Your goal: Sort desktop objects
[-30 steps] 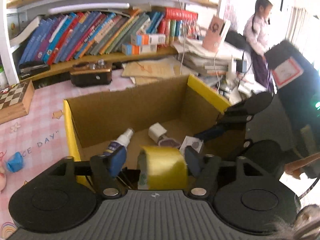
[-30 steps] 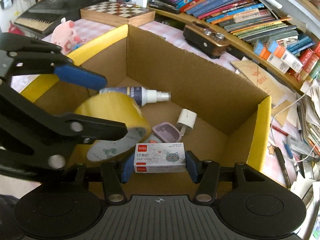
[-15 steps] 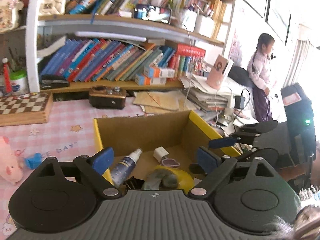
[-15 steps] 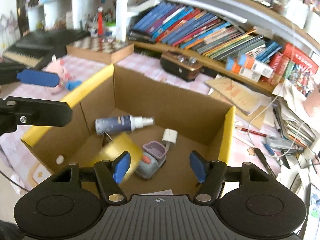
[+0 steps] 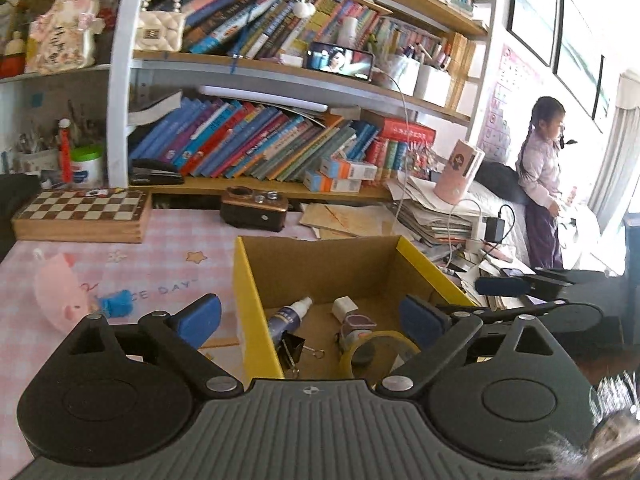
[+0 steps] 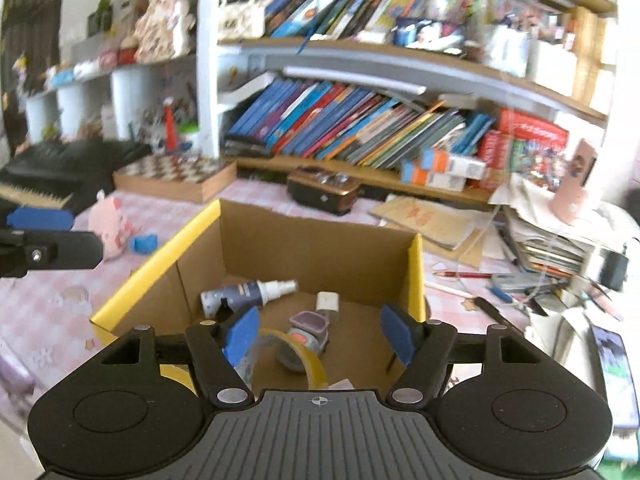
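A cardboard box with yellow rims (image 5: 246, 300) (image 6: 160, 264) stands on the pink checked desk. Inside lie a yellow tape roll (image 5: 378, 354) (image 6: 296, 354), a spray bottle (image 5: 288, 316) (image 6: 248, 292), a white charger plug (image 5: 344, 306) (image 6: 327, 302), a purple sharpener (image 5: 356, 326) (image 6: 308, 322) and a black binder clip (image 5: 292, 350). My left gripper (image 5: 312, 318) is open and empty, raised above the box's near side. My right gripper (image 6: 320, 330) is open and empty, also above the box.
A pink pig toy (image 5: 60, 292) (image 6: 110, 224) and a small blue object (image 5: 116, 304) lie on the desk left of the box. A chessboard box (image 5: 84, 216), a brown radio (image 5: 254, 210), book shelves and paper piles (image 5: 436, 216) stand behind. A child (image 5: 544, 184) stands far right.
My left gripper let go of the tape roll and my right let go of the staple box; both opened and pulled up and back. The tape now lies in the box.
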